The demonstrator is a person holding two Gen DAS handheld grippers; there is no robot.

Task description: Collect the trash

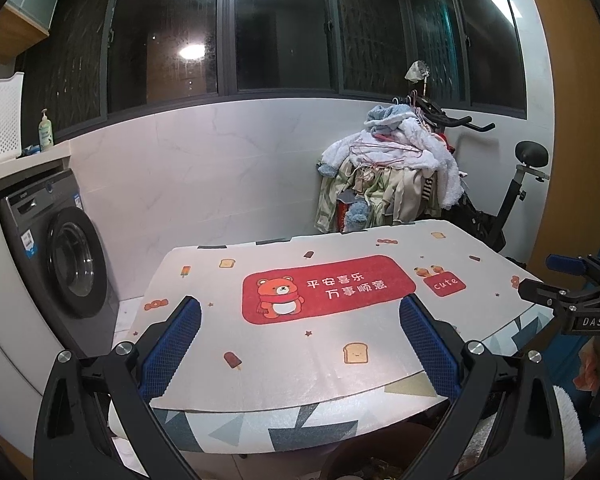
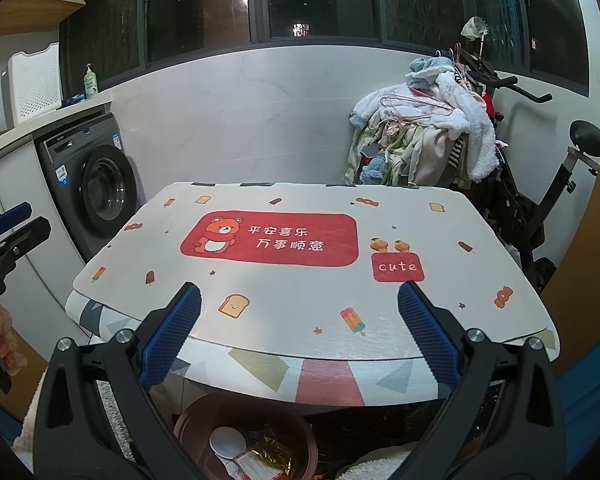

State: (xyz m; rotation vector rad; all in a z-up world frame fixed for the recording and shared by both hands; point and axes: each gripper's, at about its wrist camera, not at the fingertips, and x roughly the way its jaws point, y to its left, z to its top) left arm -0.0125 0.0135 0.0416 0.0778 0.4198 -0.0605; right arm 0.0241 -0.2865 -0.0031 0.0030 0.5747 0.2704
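Worktop [image 2: 380,380]: geometric-patterned cloth cover.
Lying on it: pale printed mat [image 2: 300,292], red bear panel [image 2: 270,240], "cute" label [image 2: 398,267].

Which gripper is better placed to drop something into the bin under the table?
Right. Its view looks straight down on the pink bin with trash inside; the left view shows only a sliver of the bin's rim. Both the right gripper and left gripper are open and hold nothing.
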